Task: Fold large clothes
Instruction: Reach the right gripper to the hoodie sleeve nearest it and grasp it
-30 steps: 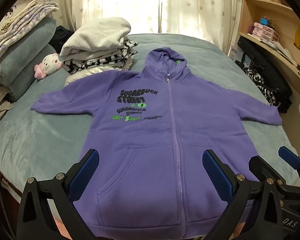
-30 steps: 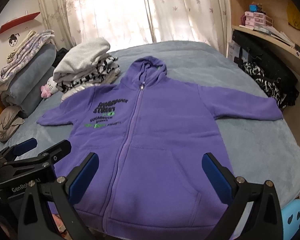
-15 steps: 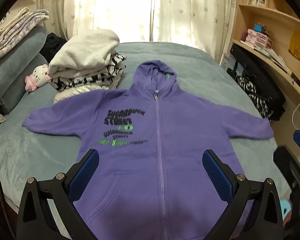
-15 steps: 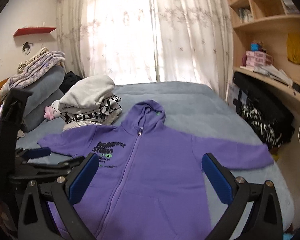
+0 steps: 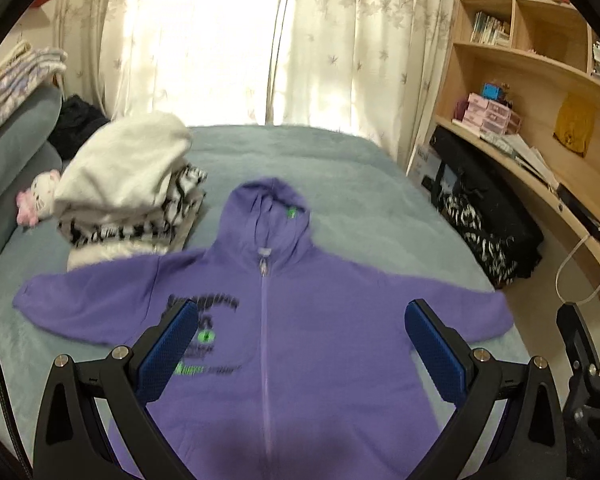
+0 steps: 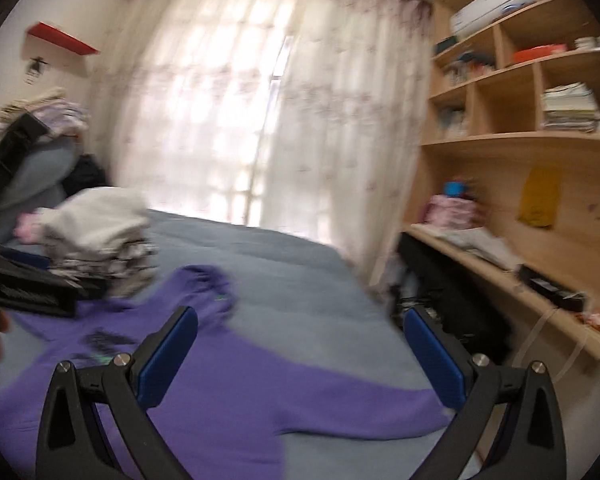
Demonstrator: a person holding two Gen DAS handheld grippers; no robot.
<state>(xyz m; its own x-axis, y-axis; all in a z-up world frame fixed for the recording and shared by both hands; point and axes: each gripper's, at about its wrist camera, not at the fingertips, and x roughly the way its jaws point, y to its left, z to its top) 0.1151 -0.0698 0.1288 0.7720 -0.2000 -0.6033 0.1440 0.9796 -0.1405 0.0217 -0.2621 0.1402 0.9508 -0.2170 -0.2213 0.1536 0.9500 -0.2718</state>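
Observation:
A purple zip hoodie [image 5: 312, 320] lies flat and face up on the grey-blue bed [image 5: 360, 184], sleeves spread, hood toward the window. The left gripper [image 5: 300, 344] hangs open above its chest, nothing between the blue pads. In the blurred right wrist view the hoodie [image 6: 228, 392] runs across the lower frame, its right sleeve ending near the bed's right edge. The right gripper [image 6: 300, 348] is open and raised well above the bed, holding nothing. The left gripper's black frame [image 6: 24, 280] shows at that view's left edge, and part of the right gripper [image 5: 584, 364] at the left wrist view's right edge.
A pile of folded clothes [image 5: 128, 192] with a white garment on top sits left of the hood, beside a plush toy [image 5: 36, 200] and stacked bedding [image 5: 16, 112]. Wooden shelves and a desk [image 5: 540, 152] line the right wall, with dark bags [image 5: 488, 224] beside the bed.
Both grippers have lifted and tilted up away from the hoodie's hem; the views now take in the curtains and shelves. The right gripper has swung toward the right. The hoodie has not moved.

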